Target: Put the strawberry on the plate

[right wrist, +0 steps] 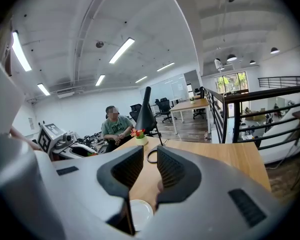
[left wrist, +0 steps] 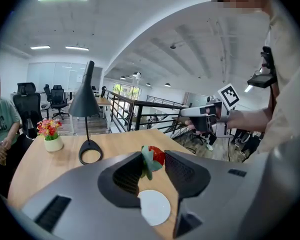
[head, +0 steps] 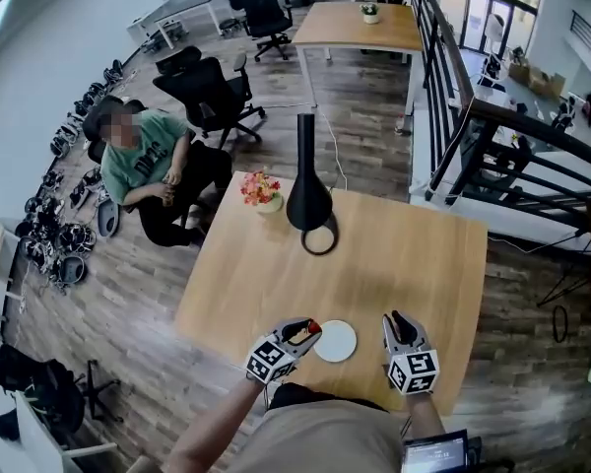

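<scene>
Left side: left tongs (left wrist: 154, 159), jaws only a little apart, clamped on a red strawberry with green leafy cap (left wrist: 158, 155). Fruit pinched between the ribbed pads, clear of the light wooden tabletop (head: 404, 254), not yet on anything.

Centre: small round white plate (head: 336, 342), bare, flat on the tabletop near the front edge. In head view, tips of the left tongs just beside its left rim. In left gripper view, plate low in the gap beneath the fruit.

Right side: right tongs (head: 402, 325), just right of the plate, jaws parted by a narrow gap, nothing between them but tabletop.

Judged step: carry nearly done, release pending.

Next move, as judged: short shift rightward to bring fruit over plate centre, gentle descent to contact, then jaws opened. Risks: fruit rolling off the shallow plate; plate nudged by the tips.
</scene>
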The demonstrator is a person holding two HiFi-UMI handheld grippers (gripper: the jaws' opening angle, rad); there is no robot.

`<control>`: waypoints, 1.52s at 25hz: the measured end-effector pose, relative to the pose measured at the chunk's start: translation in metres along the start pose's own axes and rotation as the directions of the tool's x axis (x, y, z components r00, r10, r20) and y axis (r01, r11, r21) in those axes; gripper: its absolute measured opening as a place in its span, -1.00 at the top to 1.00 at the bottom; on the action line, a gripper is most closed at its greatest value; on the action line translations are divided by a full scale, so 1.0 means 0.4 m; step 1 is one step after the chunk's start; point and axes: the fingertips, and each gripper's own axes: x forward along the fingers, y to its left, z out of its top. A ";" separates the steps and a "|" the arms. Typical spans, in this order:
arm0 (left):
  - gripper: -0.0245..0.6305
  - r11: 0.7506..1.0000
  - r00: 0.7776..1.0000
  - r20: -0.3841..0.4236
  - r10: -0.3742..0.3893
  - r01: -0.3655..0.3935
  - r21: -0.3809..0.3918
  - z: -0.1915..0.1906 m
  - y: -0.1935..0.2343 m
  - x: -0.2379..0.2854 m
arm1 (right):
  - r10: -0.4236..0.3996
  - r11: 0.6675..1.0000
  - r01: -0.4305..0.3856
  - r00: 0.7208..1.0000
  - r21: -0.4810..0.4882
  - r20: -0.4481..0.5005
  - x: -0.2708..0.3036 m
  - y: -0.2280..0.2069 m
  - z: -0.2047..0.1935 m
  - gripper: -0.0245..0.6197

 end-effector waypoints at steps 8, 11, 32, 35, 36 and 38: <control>0.47 0.998 0.996 -0.084 -0.017 0.022 0.053 -0.063 -0.034 0.076 | 0.021 1.000 -0.021 1.000 0.020 -0.021 -0.008 -0.029 -0.036 0.68; 0.47 0.997 0.993 -0.116 -0.029 0.038 0.073 -0.080 -0.043 0.096 | 0.023 0.999 -0.022 0.999 0.027 -0.023 -0.006 -0.033 -0.039 0.68; 0.47 0.988 0.945 -0.318 -0.075 0.114 0.105 -0.253 -0.058 0.195 | 0.033 0.998 -0.031 0.998 0.050 -0.045 -0.004 -0.035 -0.086 0.68; 0.47 0.988 0.936 -0.343 -0.075 0.116 0.102 -0.287 -0.058 0.196 | 0.031 0.998 -0.029 0.998 0.051 -0.048 -0.011 -0.030 -0.101 0.68; 0.47 0.988 0.933 -0.354 -0.074 0.117 0.104 -0.299 -0.059 0.197 | 0.031 0.998 -0.029 0.998 0.052 -0.050 -0.014 -0.029 -0.105 0.68; 0.47 0.987 0.925 -0.373 -0.071 0.118 0.105 -0.318 -0.061 0.198 | 0.032 0.998 -0.029 0.998 0.052 -0.051 -0.019 -0.030 -0.112 0.68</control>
